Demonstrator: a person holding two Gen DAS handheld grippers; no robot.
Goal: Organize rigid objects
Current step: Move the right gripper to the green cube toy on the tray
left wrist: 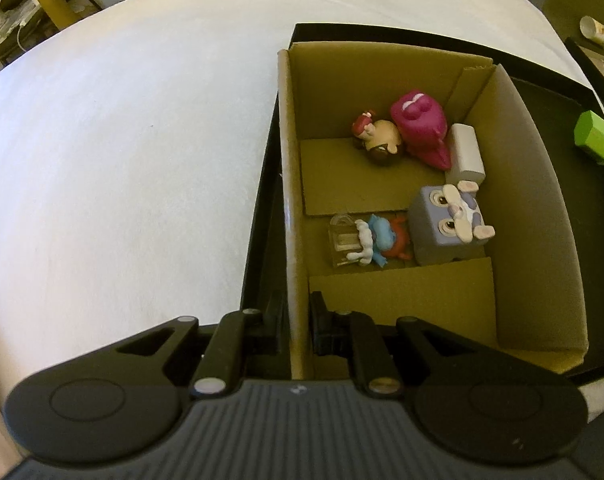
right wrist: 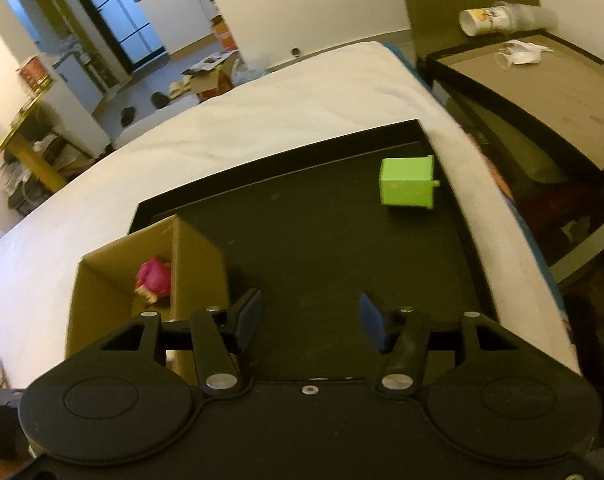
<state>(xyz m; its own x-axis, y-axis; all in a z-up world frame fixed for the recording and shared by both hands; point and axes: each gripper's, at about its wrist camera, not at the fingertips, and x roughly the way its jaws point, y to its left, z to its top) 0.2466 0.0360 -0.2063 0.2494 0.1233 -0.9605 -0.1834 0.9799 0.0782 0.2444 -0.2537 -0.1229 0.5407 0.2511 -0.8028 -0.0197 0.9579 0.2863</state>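
Observation:
A cardboard box (left wrist: pixel 526 216) stands in a black tray (left wrist: pixel 582 216) on a white bed. In it lie a pink toy (left wrist: pixel 420 126), a small doll (left wrist: pixel 378 138), a white block (left wrist: pixel 466 154), a grey cube toy with a bunny face (left wrist: pixel 448 224) and a blue and red figure with a clear piece (left wrist: pixel 366 240). My left gripper (left wrist: pixel 297 320) is shut on the box's left wall. A green cube (right wrist: pixel 408 182) lies on the tray, far ahead of my right gripper (right wrist: pixel 308 320), which is open and empty. The box (right wrist: pixel 197 256) shows at its left.
The white bed (left wrist: pixel 121 160) spreads to the left. A dark side table (right wrist: pixel 542 92) with a tipped cup (right wrist: pixel 490 18) and crumpled paper stands at the right. A gold table and floor clutter (right wrist: pixel 29 136) lie beyond the bed.

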